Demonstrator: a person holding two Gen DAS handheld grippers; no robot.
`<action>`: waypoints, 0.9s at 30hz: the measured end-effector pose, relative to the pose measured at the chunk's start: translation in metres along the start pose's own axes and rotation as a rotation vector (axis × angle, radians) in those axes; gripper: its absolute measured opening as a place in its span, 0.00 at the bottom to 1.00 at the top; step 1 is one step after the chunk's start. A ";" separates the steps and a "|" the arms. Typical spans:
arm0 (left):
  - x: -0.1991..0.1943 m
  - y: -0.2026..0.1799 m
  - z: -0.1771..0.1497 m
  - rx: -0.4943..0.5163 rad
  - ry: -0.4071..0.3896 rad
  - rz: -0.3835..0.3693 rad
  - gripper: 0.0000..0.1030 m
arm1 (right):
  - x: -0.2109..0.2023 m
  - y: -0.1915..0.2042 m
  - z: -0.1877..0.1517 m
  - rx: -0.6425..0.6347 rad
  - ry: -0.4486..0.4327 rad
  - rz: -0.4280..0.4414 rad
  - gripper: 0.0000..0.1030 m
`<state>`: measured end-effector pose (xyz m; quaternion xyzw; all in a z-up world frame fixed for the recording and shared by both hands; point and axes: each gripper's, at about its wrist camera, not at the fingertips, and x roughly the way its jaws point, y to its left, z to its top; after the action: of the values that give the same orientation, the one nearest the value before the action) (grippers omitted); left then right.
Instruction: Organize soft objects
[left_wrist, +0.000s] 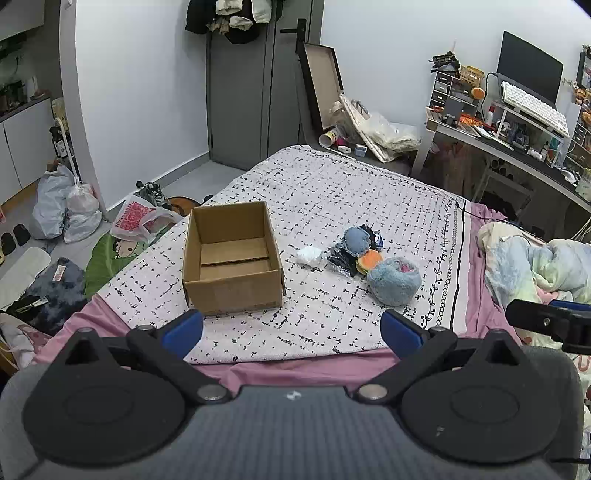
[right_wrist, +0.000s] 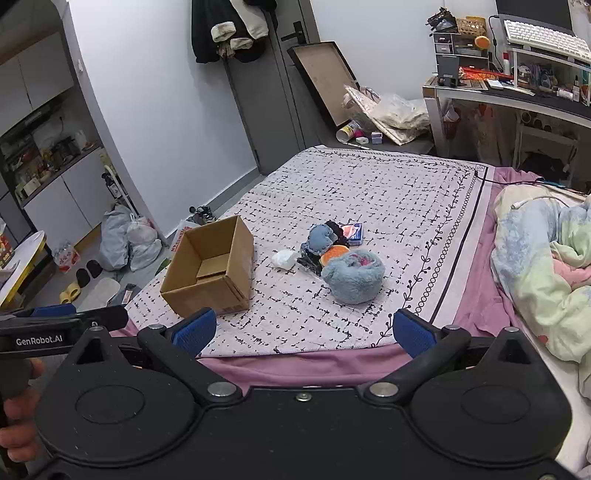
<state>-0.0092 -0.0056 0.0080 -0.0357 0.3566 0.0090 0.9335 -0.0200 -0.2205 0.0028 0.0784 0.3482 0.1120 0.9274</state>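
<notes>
Both grippers hang over the near edge of the bed, short of the cardboard box (left_wrist: 232, 258), and each has its blue-padded jaws spread wide with nothing between them: the left gripper (left_wrist: 291, 332) in the left wrist view, the right gripper (right_wrist: 302, 332) in the right wrist view. Only the right wrist view shows a hand (right_wrist: 18, 417) on the left gripper's handle. The box stands open and empty on the patterned blanket (left_wrist: 369, 192). To the right of the box lies a white soft lump (left_wrist: 309, 255), and just beyond that a cluster: a fluffy blue plush (left_wrist: 394, 281) nearest, an orange and yellow piece (left_wrist: 368, 260) touching it, a blue-grey plush (left_wrist: 357, 236) behind. The right wrist view alone shows clearly a small blue packet (right_wrist: 352, 232) at the back of the cluster, farther from the box.
</notes>
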 end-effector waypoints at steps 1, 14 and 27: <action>0.000 0.000 0.000 0.000 0.000 0.001 0.99 | 0.000 0.000 0.000 0.000 0.000 -0.001 1.00; -0.005 -0.002 0.001 0.006 -0.001 -0.013 0.99 | -0.002 0.000 0.001 0.000 -0.007 0.007 1.00; -0.006 0.002 0.003 -0.008 -0.012 0.001 0.99 | -0.001 0.001 0.000 -0.011 -0.007 0.027 1.00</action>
<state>-0.0118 -0.0037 0.0146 -0.0392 0.3508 0.0112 0.9356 -0.0204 -0.2196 0.0039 0.0783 0.3432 0.1259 0.9275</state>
